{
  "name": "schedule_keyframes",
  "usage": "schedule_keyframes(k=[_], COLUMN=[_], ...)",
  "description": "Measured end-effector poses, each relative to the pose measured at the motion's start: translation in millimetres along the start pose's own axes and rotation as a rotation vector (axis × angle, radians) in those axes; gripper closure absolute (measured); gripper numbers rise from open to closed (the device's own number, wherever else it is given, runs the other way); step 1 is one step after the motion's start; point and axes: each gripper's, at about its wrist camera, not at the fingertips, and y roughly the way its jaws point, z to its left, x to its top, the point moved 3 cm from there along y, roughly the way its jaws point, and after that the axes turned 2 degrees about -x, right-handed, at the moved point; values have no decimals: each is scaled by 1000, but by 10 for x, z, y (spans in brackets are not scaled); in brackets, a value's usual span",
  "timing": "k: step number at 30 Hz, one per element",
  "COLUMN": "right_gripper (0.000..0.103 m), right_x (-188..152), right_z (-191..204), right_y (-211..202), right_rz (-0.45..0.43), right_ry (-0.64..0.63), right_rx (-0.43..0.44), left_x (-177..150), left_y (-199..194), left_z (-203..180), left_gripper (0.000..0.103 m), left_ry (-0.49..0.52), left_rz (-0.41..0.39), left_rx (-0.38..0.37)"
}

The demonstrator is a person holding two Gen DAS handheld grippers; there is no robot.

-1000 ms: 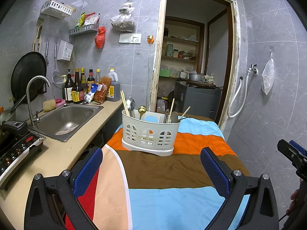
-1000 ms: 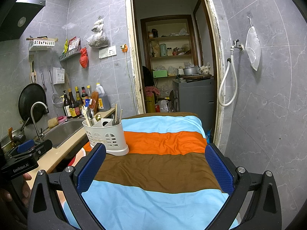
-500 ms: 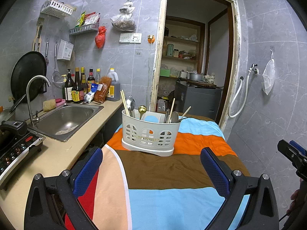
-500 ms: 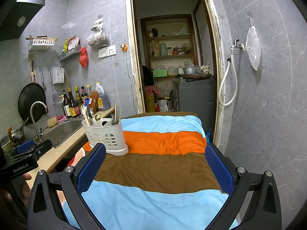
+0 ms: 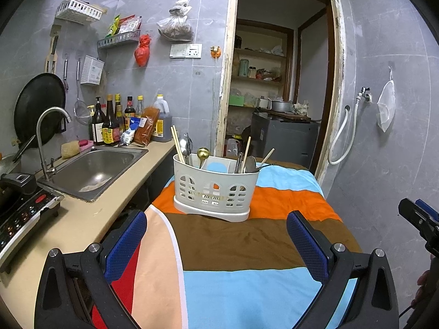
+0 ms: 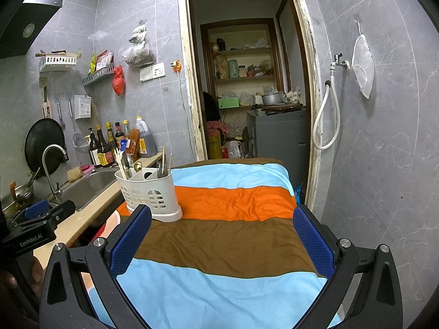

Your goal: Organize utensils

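A white slotted utensil caddy [image 5: 215,190] stands on the orange stripe of a striped cloth [image 5: 247,246]; it also shows in the right wrist view [image 6: 149,192]. It holds chopsticks [image 5: 177,145], metal spoons [image 5: 187,144], a gold spoon [image 5: 203,154] and further utensils on its right side [image 5: 247,161]. My left gripper [image 5: 216,246] is open and empty, well short of the caddy. My right gripper [image 6: 222,241] is open and empty over the brown stripe, to the right of the caddy.
A counter [image 5: 82,219] with a steel sink [image 5: 93,170] and tap runs along the left. Bottles [image 5: 109,126] stand by the wall. An induction cooker [image 5: 19,216] sits near left. An open doorway [image 5: 277,96] is behind the table, a tiled wall on the right.
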Motion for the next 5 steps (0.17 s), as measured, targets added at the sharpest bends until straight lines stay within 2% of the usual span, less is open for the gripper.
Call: schedule_keyframes(k=[5], right_gripper=[1], right_x=[-13], right_z=[-34], right_y=[19], right_rz=[7], right_ry=[4], right_rx=[-1], left_x=[7], left_y=[38], left_z=[-34], left_gripper=[0], left_ry=[7], left_rz=[9], left_rx=[-1])
